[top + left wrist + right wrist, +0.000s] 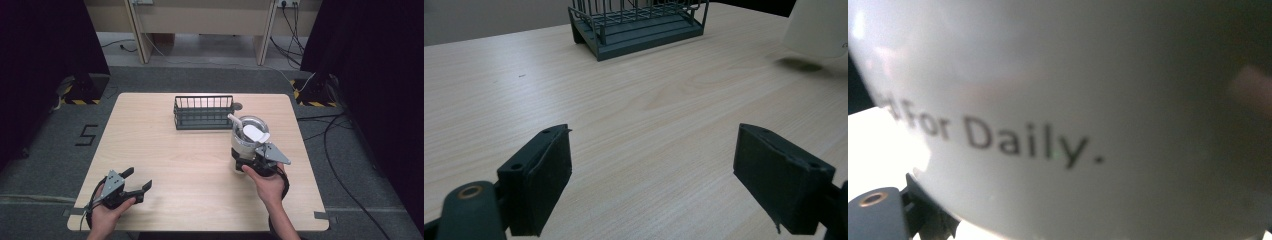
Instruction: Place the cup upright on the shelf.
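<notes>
High view: the left tool (134, 181) rests low over the near-left part of the table (200, 165), its jaws spread wide with nothing between them. The right tool (248, 161) is set against the base of a white cup (245, 142) on the right part of the table, and a white spoon (250, 130) lies in the cup. A dark wire basket (203, 112) stands at the far middle, apart from both tools.

Left gripper view: both jaws stand well apart over bare table (634, 100); the basket (639, 22) is beyond, the cup (819, 27) at upper right.

Right gripper view: the cup wall (1088, 100), printed "For Daily.", sits directly against the camera. The jaw gap is hidden, so the closure cannot be told.
</notes>
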`<state>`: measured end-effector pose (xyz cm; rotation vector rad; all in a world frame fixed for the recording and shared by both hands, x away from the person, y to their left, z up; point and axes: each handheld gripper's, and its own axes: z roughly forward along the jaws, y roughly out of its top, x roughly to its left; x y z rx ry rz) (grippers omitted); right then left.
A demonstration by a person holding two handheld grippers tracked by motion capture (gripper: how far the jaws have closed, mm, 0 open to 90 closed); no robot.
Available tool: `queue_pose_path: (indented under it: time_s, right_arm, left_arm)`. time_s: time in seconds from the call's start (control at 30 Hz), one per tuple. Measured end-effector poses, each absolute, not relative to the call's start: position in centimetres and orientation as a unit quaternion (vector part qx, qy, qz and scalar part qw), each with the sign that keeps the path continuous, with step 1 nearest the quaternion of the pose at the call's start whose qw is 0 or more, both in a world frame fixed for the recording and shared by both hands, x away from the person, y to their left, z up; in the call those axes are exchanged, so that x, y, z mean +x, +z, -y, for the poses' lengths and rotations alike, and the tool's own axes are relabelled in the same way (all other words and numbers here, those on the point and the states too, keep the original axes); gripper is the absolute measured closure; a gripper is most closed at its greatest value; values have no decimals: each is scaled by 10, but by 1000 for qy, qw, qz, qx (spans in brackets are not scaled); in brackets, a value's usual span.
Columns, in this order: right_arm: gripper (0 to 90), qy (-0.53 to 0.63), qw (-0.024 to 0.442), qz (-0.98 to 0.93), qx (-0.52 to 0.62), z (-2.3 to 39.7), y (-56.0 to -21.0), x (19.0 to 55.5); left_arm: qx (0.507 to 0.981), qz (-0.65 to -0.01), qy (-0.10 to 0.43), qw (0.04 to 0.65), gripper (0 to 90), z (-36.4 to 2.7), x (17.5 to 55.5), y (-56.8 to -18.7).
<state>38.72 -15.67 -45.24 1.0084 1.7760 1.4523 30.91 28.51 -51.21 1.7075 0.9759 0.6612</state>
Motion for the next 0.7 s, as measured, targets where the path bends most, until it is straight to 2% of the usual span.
queue_pose_path:
  time_s: [0.7]
  right_arm:
    - [98, 559, 313, -668, 378, 146, -422, 414]
  left_arm:
    - [708, -404, 273, 511, 151, -286, 309, -511]
